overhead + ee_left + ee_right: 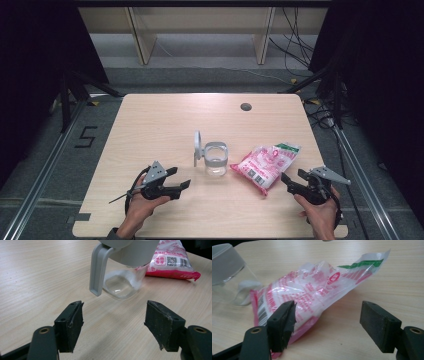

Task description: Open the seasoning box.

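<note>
A clear glass jar (216, 159) with a grey collar stands at the table's middle, its flip lid (197, 147) swung up on the left. A pink-and-white plastic bag (267, 162) lies just right of it. My left gripper (179, 177) hovers low to the left of the jar, open and empty. In the left gripper view the left gripper (113, 312) points at the jar (122, 285), with the bag (172, 263) behind. My right gripper (292, 176) sits at the bag's near right corner, open. In the right gripper view the right gripper (328, 312) faces the bag (317, 287), its left jaw beside the bag's edge, pads not pressing.
The wooden table (160, 120) has a grey cable hole (245, 106) near its far edge. Beyond it stands a wooden shelf frame (142, 45), with cables (295, 45) on the floor at the right. Black stands flank both sides.
</note>
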Demonstrator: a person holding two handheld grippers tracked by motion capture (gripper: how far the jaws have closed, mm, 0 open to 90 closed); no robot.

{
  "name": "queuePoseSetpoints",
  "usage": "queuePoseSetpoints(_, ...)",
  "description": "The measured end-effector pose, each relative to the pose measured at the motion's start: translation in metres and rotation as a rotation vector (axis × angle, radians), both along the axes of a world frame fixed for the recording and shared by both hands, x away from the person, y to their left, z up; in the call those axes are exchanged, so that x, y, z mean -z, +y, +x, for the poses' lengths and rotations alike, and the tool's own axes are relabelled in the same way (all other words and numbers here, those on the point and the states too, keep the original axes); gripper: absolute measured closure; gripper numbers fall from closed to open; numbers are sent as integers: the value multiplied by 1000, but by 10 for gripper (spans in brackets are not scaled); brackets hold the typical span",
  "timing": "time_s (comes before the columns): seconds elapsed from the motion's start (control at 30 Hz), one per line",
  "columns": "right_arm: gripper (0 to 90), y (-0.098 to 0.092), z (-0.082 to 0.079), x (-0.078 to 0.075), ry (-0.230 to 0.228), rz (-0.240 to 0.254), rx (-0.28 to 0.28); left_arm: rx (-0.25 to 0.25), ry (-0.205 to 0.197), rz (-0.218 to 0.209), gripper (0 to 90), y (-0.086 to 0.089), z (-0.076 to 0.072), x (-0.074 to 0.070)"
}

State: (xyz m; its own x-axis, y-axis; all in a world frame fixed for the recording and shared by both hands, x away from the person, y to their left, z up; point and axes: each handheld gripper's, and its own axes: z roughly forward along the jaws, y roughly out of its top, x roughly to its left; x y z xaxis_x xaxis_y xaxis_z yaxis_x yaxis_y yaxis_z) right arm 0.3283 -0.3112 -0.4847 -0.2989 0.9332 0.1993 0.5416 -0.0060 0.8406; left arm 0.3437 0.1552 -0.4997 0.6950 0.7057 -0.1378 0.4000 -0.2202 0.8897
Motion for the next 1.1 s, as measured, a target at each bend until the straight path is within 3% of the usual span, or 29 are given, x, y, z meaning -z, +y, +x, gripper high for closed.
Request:
queuePoseSetpoints(0.07, 278, 0, 6, 1, 10, -12, 9, 7, 5, 12, 299, 0, 0, 0)
queuePoseSetpoints(0.1, 278, 2, 8, 0, 29, 13, 40, 3, 5, 10, 299, 0, 0, 0)
queuePoseSetpoints(0.13, 273, 2, 12, 3, 1, 9, 29, 0, 4, 9, 299, 0, -1, 0)
queuePoseSetpoints(0.17, 272, 1, 15, 3, 19, -28, 10, 4, 3, 10, 299, 1, 0, 0)
queuePoseSetpoints(0.2, 273, 2, 17, 4, 12, 0, 14, 0, 4, 0, 299, 0, -1, 0)
queuePoseSetpoints(0.27, 272, 3, 22, 7, 9, 13, 33, 5, 4, 10, 299, 1, 0, 0)
queuePoseSetpoints(0.3, 272, 1, 24, 6, 23, -3, 34, 4, 4, 9, 299, 1, 0, 0)
queuePoseSetpoints(0.33, 272, 2, 28, 8, 3, 21, 37, 1, 5, 7, 299, 1, 0, 0)
queuePoseSetpoints(0.4, 272, 2, 32, 8, 33, 15, 31, -3, 6, 4, 300, 0, -1, 1)
queuePoseSetpoints(0.43, 273, 9, 32, 8, 56, 77, 72, 8, -2, 8, 300, 1, 0, 1)
queuePoseSetpoints(0.47, 280, 6, 37, 11, 19, 27, 37, 3, 7, 10, 301, 1, 0, 1)
queuePoseSetpoints(0.5, 287, 6, 39, 12, 32, 38, 25, -2, 9, 5, 301, 1, 0, 1)
queuePoseSetpoints(0.53, 289, 10, 38, 11, 72, 75, 58, -5, 10, 3, 301, 1, 0, 1)
queuePoseSetpoints(0.57, 293, 10, 41, 13, 56, 73, 49, -2, 9, 5, 301, 1, 0, 1)
queuePoseSetpoints(0.6, 297, 7, 45, 14, 37, 35, 32, 1, 10, 2, 300, 1, 0, 1)
queuePoseSetpoints(0.63, 308, 8, 47, 15, 33, 56, 31, 4, 9, 0, 300, 2, 0, 1)
queuePoseSetpoints(0.67, 317, 8, 48, 14, 43, 36, 26, 3, 6, -1, 300, 2, 0, 0)
queuePoseSetpoints(0.7, 317, 12, 48, 14, 57, 79, 47, -1, 6, 4, 301, 2, 0, 0)
queuePoseSetpoints(0.73, 321, 9, 52, 16, 46, 30, 15, 7, 7, -1, 301, 2, 0, 0)
queuePoseSetpoints(0.77, 332, 10, 54, 16, 58, 26, 16, 3, 10, 0, 300, 2, 0, 1)
queuePoseSetpoints(0.83, 343, 12, 57, 19, 35, 38, 14, 2, 11, -1, 300, 1, 0, 1)
queuePoseSetpoints(0.9, 365, 14, 59, 18, 76, 12, 18, 3, 2, 6, 300, 2, 1, 1)
queuePoseSetpoints(0.93, 367, 18, 58, 18, 93, 47, 32, -3, 11, 13, 299, 2, 0, 1)
queuePoseSetpoints(0.97, 375, 15, 61, 19, 69, 19, 13, -6, 11, 26, 298, 3, 0, 1)
queuePoseSetpoints(1.0, 384, 15, 62, 20, 75, 16, 15, 3, 10, -3, 299, 2, 0, 1)
queuePoseSetpoints(1.1, 420, 16, 64, 21, 84, 21, 2, 4, 10, 1, 299, 2, 0, 1)
